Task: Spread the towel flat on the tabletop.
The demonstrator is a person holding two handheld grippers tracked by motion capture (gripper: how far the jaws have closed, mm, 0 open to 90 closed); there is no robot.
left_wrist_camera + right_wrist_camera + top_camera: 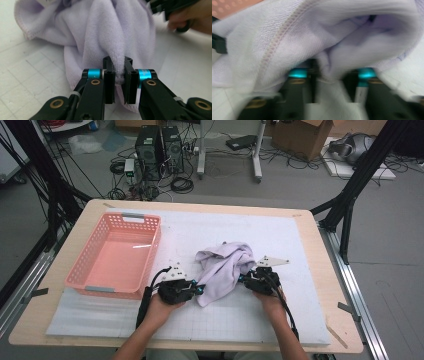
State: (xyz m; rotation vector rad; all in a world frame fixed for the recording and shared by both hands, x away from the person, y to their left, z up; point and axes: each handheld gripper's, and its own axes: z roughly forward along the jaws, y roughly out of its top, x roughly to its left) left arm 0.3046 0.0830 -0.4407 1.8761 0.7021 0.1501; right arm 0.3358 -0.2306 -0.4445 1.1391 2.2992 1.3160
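Towel (223,268), pale lilac and crumpled into a loose heap, lies on the white mat (280,235) near the middle of the table (320,285), just to the right of the pink basket (95,270), which stands apart from it. At the heap's near left end the left gripper (119,75) has its jaws clenched on a pinched fold of the cloth, the pads pressing the terry from both sides. At the right end the right gripper (334,75) is pushed into a hemmed edge; cloth hangs over and between its jaws, but that view is blurred, and a gap seems to remain on one side, so I cannot tell whether the pads are pressing the cloth yet. The step in hand looks like taking hold of two edges before spreading or folding. Next, the right grip should be made firm, then both hands should lift and draw apart evenly, so neither fold slips out.
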